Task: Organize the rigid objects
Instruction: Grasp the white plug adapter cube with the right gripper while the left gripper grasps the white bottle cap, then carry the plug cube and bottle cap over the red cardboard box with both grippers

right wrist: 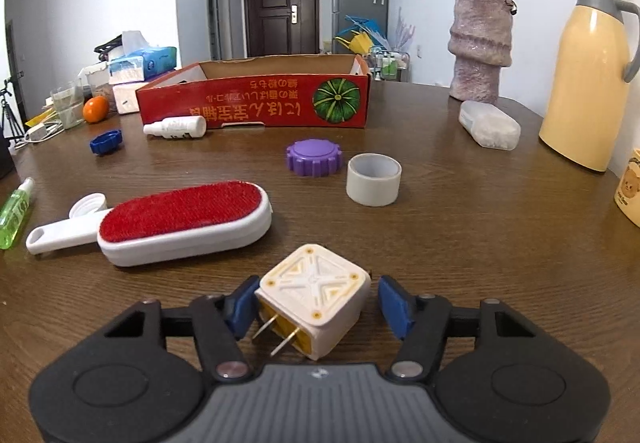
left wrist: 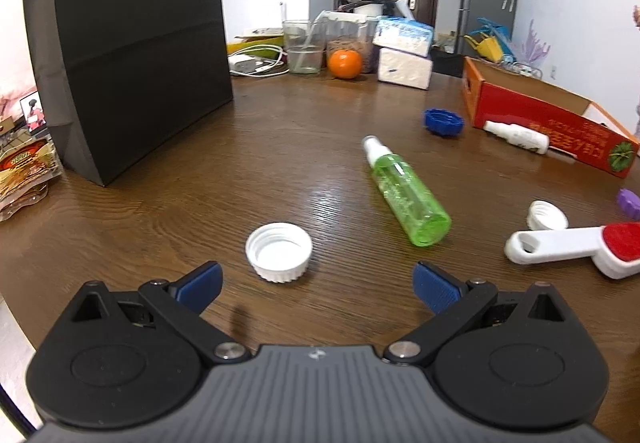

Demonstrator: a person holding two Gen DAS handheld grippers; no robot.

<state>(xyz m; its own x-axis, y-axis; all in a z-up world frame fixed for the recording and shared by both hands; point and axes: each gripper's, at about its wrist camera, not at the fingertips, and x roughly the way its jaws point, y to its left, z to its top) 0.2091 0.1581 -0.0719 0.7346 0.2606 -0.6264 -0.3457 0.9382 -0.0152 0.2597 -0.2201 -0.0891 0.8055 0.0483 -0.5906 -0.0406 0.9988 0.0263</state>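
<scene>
Our right gripper (right wrist: 316,303) brackets the plug adapter (right wrist: 316,297), right pad apart; left gripper (left wrist: 318,283) spread near tabletop's (left wrist: 280,131) front edge.

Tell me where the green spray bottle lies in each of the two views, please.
Left wrist view: the green spray bottle lies on its side right of centre, nozzle pointing away.
Right wrist view: the same bottle is at the far left edge, partly cut off.
Shared landmark: the red cardboard box further back on the table.
</scene>
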